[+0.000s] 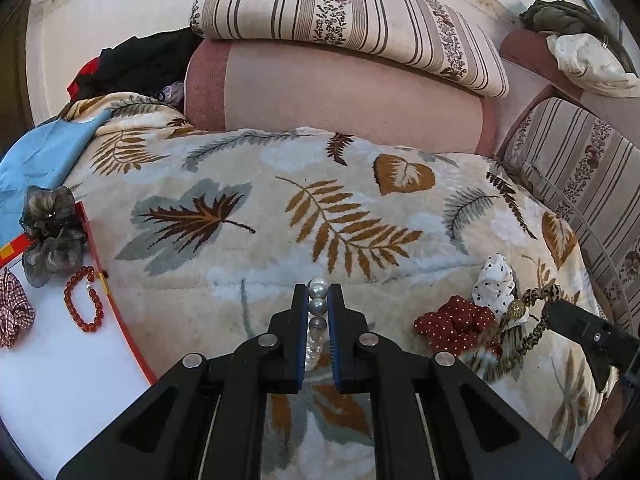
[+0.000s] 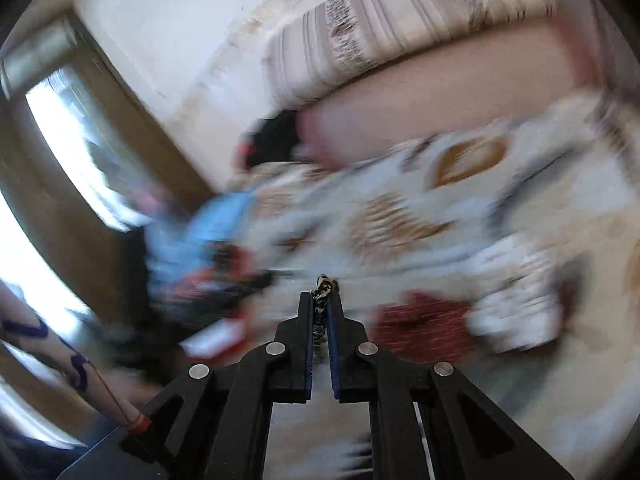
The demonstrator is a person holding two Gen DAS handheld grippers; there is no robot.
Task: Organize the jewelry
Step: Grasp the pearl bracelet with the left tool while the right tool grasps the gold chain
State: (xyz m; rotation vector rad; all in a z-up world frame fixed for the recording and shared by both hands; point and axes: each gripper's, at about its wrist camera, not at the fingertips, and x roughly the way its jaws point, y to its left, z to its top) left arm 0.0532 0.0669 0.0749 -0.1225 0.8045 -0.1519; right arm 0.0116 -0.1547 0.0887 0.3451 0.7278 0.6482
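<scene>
Left wrist: I am pinching grey-white pearl strand point(image 1: 318, 304) in left gripper point(image 1: 318, 294); right gripper point(image 2: 320, 292) clamping braided gold-black cord point(image 2: 325, 286); I am carrying both slowly toward red-rimmed white tray point(image 1: 120, 320), avoiding snags

**Around the sofa: cushions, blanket and stray cloth**

A leaf-patterned blanket point(image 1: 280, 216) in cream, brown and grey-blue covers the seat. Behind it lies a long pink bolster point(image 1: 340, 96), and on top of that rests a striped cushion point(image 1: 352, 20) with a floral band. Another striped cushion point(image 1: 580, 176) leans at the right edge. Dark clothes with a flash of red point(image 1: 132, 64) are heaped against the pale wall point(image 1: 112, 4) at the left, and a light blue cloth point(image 1: 44, 160) lies over the blanket's left corner. At the far right, an olive cloth point(image 1: 560, 16) and a crumpled white one point(image 1: 588, 64) sit on the sofa arm. The right wrist view is heavily blurred (a bright window point(image 2: 68, 136) still shows at its left).
</scene>
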